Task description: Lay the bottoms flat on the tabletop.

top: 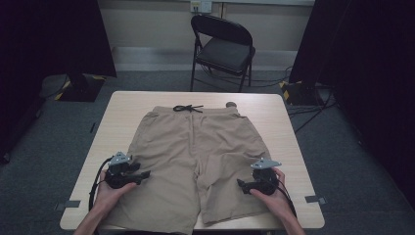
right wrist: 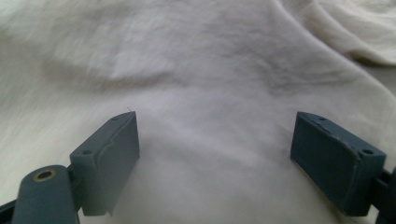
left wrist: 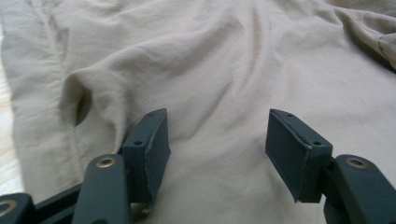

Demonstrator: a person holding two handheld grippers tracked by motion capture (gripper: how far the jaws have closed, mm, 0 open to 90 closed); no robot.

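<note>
1. Centrally, a light wooden table (top: 284, 127) is seen in the middle of the high view, with a dark folding chair (top: 224, 49) behind it at the upper centre of the frame.
2. A pair of beige shorts (top: 195, 152) is spread flat over the table, the waistband and its dark drawstring (top: 188, 108) toward the top of the frame and the two legs reaching the bottom edge.
3. The left gripper (top: 145, 175) is held at the lower left of the frame, over the outer part of the left-hand leg, its jaws pointed toward the middle of the cloth.
4. The right gripper (top: 240, 183) is held at the lower right, over the right-hand leg, its jaws pointed toward the middle as well.
5. In the left gripper view, the jaws are parted with only rumpled fabric beneath the gap; nothing is clamped.
6. In the right gripper view, the jaws are spread wide over smooth cloth, and nothing is gripped.
</note>
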